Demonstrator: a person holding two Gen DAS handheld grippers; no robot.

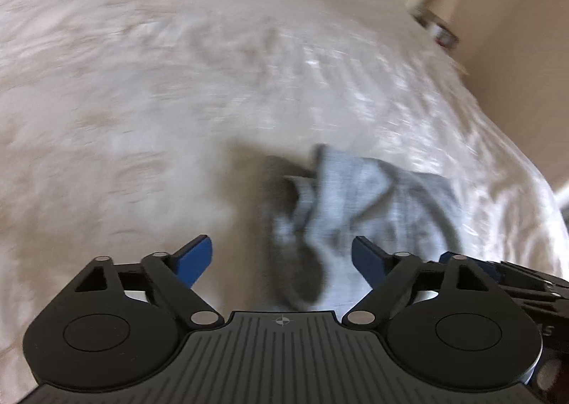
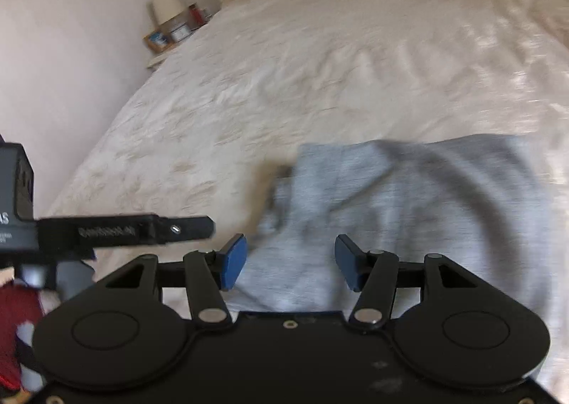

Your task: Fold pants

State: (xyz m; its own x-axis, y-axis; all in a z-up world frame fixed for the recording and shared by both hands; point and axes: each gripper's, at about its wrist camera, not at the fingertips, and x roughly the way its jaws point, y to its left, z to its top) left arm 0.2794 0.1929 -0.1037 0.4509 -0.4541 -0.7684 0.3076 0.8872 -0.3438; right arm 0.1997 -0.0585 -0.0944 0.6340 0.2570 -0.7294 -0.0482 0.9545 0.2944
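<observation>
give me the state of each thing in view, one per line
grey pants: lying on the bed, bunched and creased, not neatly folded
left gripper: fingers open, nothing pinched, pants below the gap
right gripper: fingers open, nothing pinched, over the pants
bedspread: spread over the bed, lightly wrinkled
bedside lamp: upright

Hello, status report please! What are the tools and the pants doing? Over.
Left tool open, right tool open, neither gripping. Grey pants rumpled on the white bed. Nothing in the way.
</observation>
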